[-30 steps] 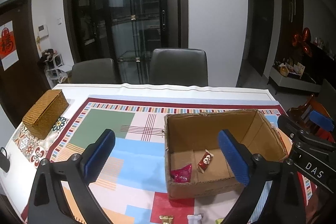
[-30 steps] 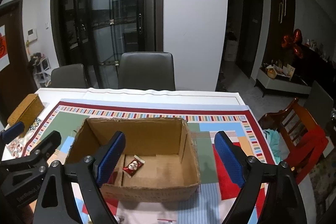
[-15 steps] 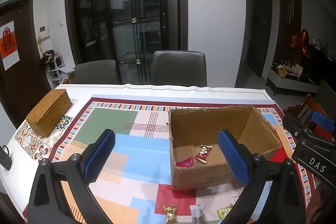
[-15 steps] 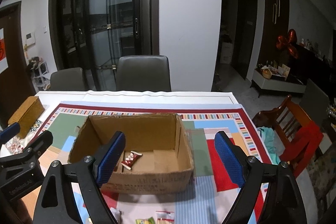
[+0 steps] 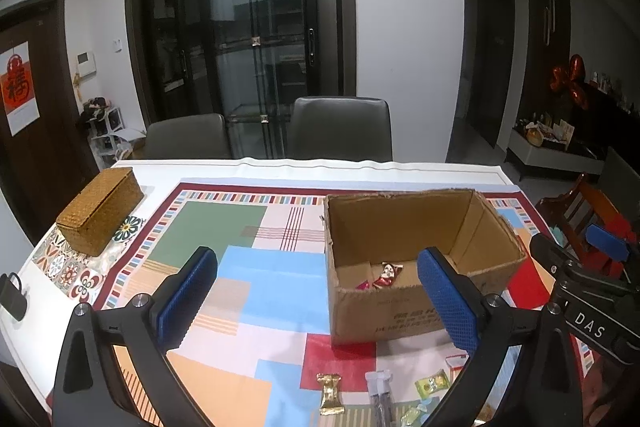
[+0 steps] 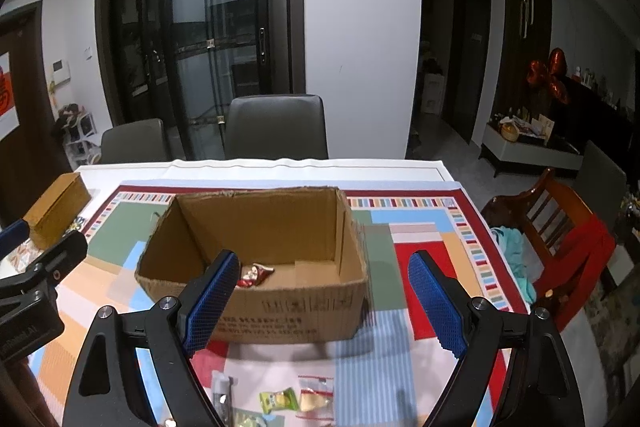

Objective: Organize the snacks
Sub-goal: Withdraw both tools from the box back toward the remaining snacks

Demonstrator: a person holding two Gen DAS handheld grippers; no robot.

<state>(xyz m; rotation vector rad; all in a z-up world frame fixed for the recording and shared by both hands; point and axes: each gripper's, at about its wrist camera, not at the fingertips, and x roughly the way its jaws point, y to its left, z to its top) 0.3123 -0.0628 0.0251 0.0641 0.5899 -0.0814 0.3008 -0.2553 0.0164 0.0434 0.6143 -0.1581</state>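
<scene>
An open cardboard box stands on the patterned tablecloth. Inside it lie a red-and-white wrapped snack and a pink wrapper. Loose snacks lie on the cloth in front of the box: a gold-wrapped candy, a dark stick pack, a green-yellow candy and a clear packet. My left gripper is open and empty, held above the cloth near the box. My right gripper is open and empty, in front of the box.
A woven brown box sits at the table's left. Two grey chairs stand behind the table. A wooden chair with red cloth is at the right. A black object lies at the left edge.
Both grippers have pulled back and up from the box. The box looks smaller and farther, and the loose snacks in front of it have come into view.
</scene>
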